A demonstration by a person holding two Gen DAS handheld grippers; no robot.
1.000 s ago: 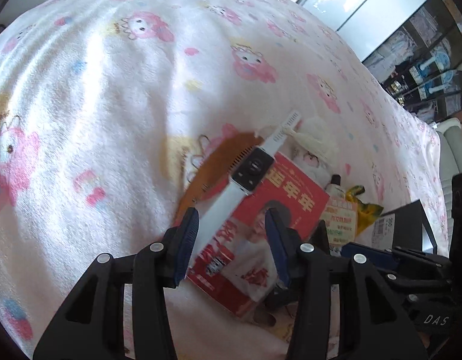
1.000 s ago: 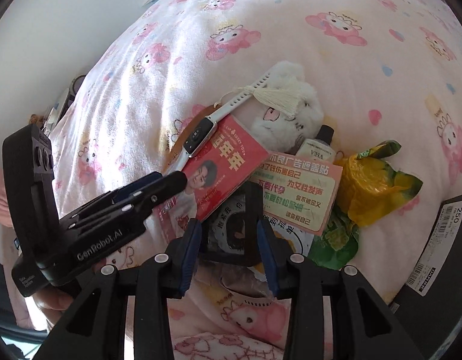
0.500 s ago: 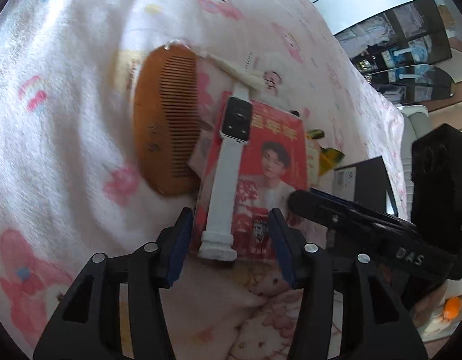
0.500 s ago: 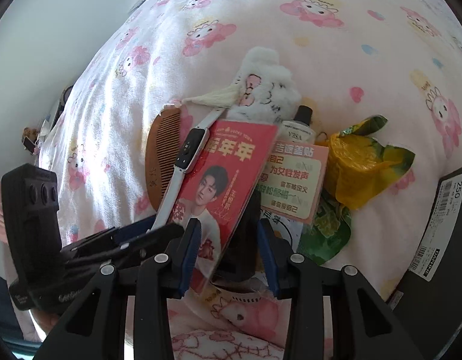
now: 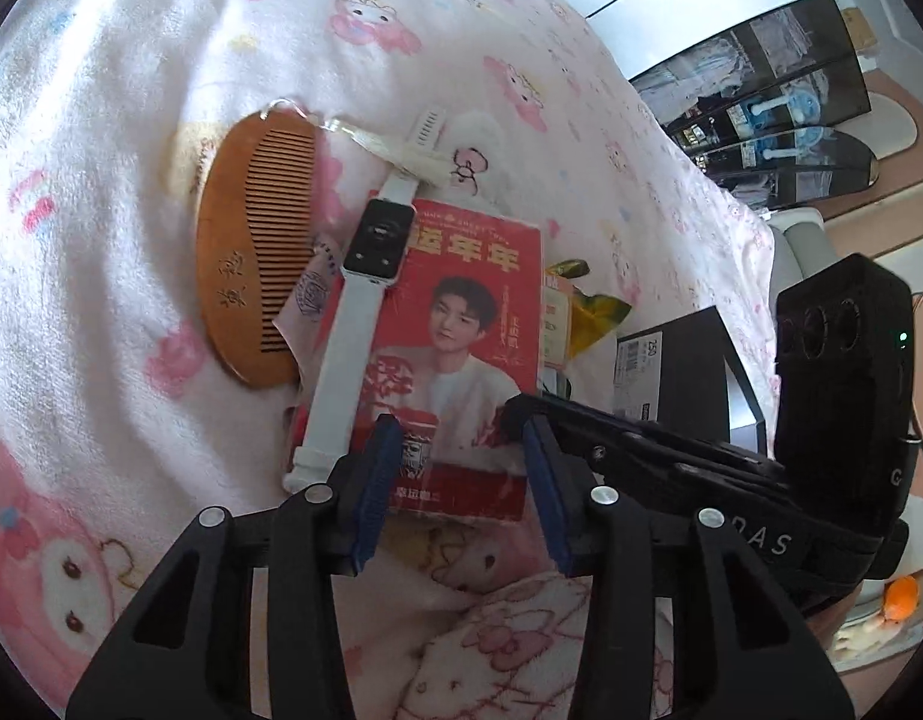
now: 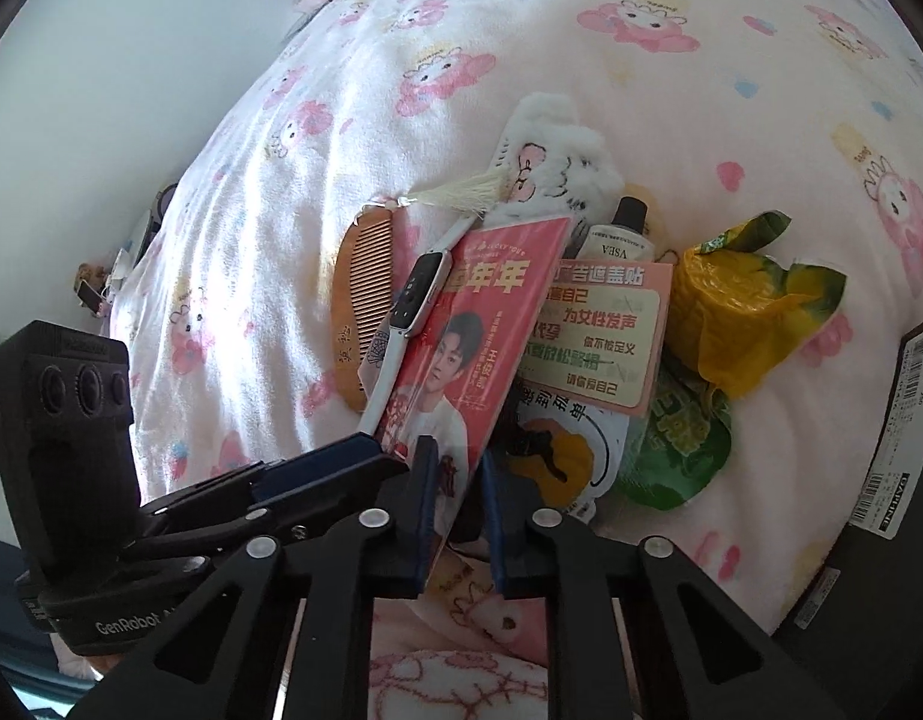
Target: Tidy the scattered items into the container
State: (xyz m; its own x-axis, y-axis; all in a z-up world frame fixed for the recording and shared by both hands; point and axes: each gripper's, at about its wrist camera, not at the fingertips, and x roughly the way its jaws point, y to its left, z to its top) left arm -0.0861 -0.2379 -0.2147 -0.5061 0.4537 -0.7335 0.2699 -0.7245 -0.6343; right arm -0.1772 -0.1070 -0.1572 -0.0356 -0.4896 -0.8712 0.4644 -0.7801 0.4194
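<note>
A red card point(image 5: 461, 324) printed with a portrait lies on the pink blanket, and a white smartwatch point(image 5: 353, 324) rests along its left side. My right gripper point(image 6: 459, 510) is shut on the card's near edge point(image 6: 455, 420), which stands tilted up. My left gripper point(image 5: 461, 480) hovers at the card's lower edge with its jaws closing; the card shows between them, but the pads are not pressing on it. A wooden comb point(image 5: 251, 252) lies to the left of the watch. The black box point(image 5: 671, 360) sits at the right.
Beyond the card lie a white plush toy point(image 6: 557, 174), a small bottle point(image 6: 620, 240), a pink sticker sheet point(image 6: 605, 330), a yellow packet point(image 6: 743, 300) and a green packet point(image 6: 677, 444). The black box's wall point(image 6: 905, 468) fills the right edge. Shelves stand behind the bed.
My left gripper swung in over the card's lower edge, bringing the comb into view, and its jaws narrowed. My right gripper closed on the card's near edge, which has tipped up.
</note>
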